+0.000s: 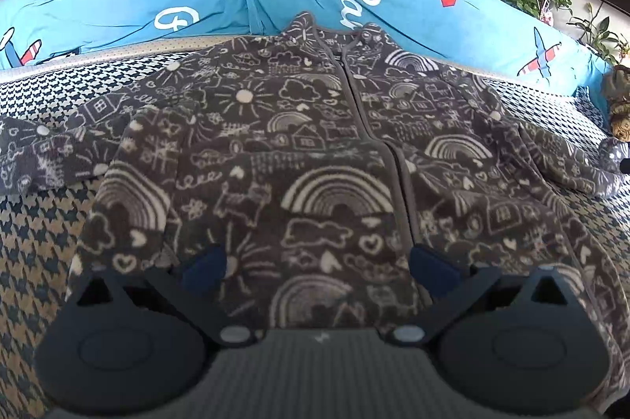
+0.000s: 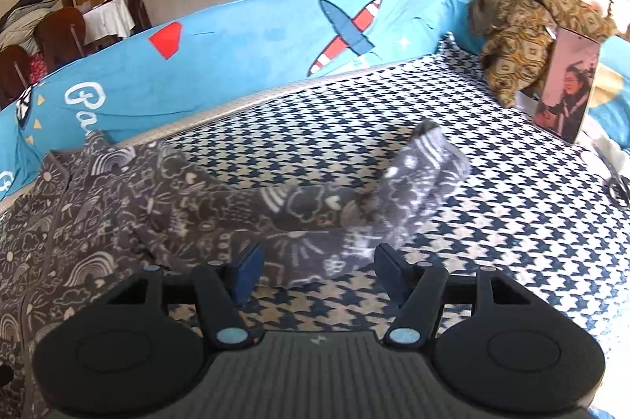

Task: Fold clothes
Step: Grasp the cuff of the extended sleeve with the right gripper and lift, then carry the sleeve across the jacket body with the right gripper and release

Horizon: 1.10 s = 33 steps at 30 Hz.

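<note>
A grey fleece jacket with white doodle print lies spread front up on the houndstooth-covered bed, zip closed and collar at the far side. My left gripper hovers open over its lower front, with nothing between the fingers. The left sleeve stretches out to the left. In the right wrist view the right sleeve runs to the right, and its cuff curls upward. My right gripper stands open just before the sleeve's near edge, its pads not pressing on the fabric.
A blue quilt printed with planes runs along the bed's far side. A brown patterned cloth and a propped phone sit at the far right corner. Chairs, a fridge and potted plants stand beyond the bed.
</note>
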{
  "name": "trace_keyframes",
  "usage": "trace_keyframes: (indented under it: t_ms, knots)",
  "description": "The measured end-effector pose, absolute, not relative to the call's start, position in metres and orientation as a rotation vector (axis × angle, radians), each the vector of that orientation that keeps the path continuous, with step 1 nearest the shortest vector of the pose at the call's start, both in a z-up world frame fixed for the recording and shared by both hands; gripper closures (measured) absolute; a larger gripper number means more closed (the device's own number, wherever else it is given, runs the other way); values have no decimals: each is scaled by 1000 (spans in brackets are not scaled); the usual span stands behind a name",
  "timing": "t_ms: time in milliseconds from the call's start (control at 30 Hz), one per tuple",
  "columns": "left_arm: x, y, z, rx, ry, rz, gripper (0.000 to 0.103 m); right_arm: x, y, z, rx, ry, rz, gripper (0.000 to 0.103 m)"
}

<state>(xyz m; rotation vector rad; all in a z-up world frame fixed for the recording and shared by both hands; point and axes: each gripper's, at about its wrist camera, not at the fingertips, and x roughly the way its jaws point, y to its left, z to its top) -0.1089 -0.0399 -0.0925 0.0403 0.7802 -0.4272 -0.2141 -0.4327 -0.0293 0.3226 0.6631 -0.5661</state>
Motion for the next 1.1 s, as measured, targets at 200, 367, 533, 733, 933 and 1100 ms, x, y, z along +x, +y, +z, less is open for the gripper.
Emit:
trace_keyframes:
  t_ms: [200,367,533,733,933,1100]
  knots:
    - [-114,-44,-95,71,773,-424,0,-238,-485,-40,458,614,-711,55]
    - [-111,-44,-96,57,777,-423,0,-238,-523,-46,561,550,-792,56]
    - [-110,-48,-98,73,774,-413,0,-222,-535,-52,584,528,-760,56]
    - [-110,-52,-100,95,769,-404,0,-197,-539,-66,557,570,-750,56]
    - [-110,-55,-102,116,763,-399,0,-177,-536,-71,502,582,-711,68]
    - [-110,-56,-102,121,761,-398,0,-170,-535,-71,487,586,-690,91]
